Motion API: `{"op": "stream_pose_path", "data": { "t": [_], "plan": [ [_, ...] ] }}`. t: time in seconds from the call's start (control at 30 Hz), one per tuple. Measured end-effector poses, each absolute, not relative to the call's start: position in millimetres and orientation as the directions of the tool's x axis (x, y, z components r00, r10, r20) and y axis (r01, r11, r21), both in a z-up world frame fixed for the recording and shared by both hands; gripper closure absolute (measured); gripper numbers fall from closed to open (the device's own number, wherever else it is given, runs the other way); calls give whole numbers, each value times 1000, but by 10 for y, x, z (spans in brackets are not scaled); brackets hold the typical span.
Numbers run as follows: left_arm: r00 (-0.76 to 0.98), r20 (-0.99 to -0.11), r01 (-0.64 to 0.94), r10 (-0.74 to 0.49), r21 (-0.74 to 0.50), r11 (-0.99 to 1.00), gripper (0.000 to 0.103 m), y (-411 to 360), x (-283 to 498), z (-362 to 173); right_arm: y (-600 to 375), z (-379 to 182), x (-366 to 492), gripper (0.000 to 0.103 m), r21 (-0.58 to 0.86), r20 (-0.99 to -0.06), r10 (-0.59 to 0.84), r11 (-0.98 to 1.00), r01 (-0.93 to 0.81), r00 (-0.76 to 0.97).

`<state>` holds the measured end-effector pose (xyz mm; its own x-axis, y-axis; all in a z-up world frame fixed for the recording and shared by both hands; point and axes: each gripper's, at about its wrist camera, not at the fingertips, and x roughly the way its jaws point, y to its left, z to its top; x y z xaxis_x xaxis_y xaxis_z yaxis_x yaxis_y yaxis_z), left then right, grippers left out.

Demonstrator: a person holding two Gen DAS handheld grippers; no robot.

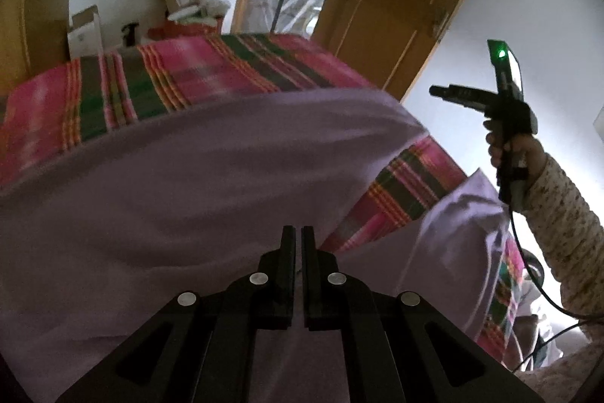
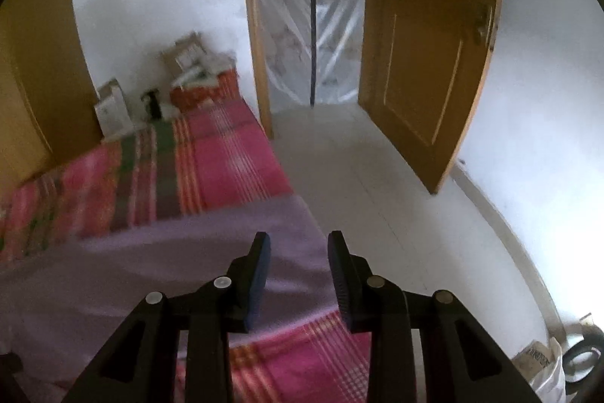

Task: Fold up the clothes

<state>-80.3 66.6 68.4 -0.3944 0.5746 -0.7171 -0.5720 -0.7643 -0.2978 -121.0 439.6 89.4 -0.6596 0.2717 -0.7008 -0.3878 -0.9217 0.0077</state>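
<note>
A lilac garment (image 1: 196, 184) lies spread across a bed with a pink and green plaid cover (image 1: 188, 78). My left gripper (image 1: 298, 233) is shut on the garment's near edge, its fingers almost touching with cloth at their base. Another fold of lilac cloth (image 1: 468, 237) hangs at the bed's right side. My right gripper (image 2: 298, 240) stands open above the garment's right edge (image 2: 211, 252), holding nothing. The left wrist view shows the right gripper (image 1: 438, 91) raised in the air to the right, held by a hand in a speckled sleeve (image 1: 566, 225).
Cardboard boxes (image 2: 113, 108) and clutter sit at the bed's far end against the wall. A wooden door (image 2: 426, 63) stands open beside a doorway hung with clear plastic (image 2: 309, 25). Pale floor (image 2: 377, 184) runs right of the bed. A cable (image 1: 528, 270) trails from the right gripper.
</note>
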Motion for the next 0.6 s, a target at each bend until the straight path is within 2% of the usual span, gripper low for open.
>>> {"op": "stream_pose_path", "data": {
  "t": [0.6],
  "plan": [
    [-495,-683,-527,537,-256,-810,100,251,-433,1008,4027,1962,-946,71,20,-567,273,-939,-344,-777]
  ]
}}
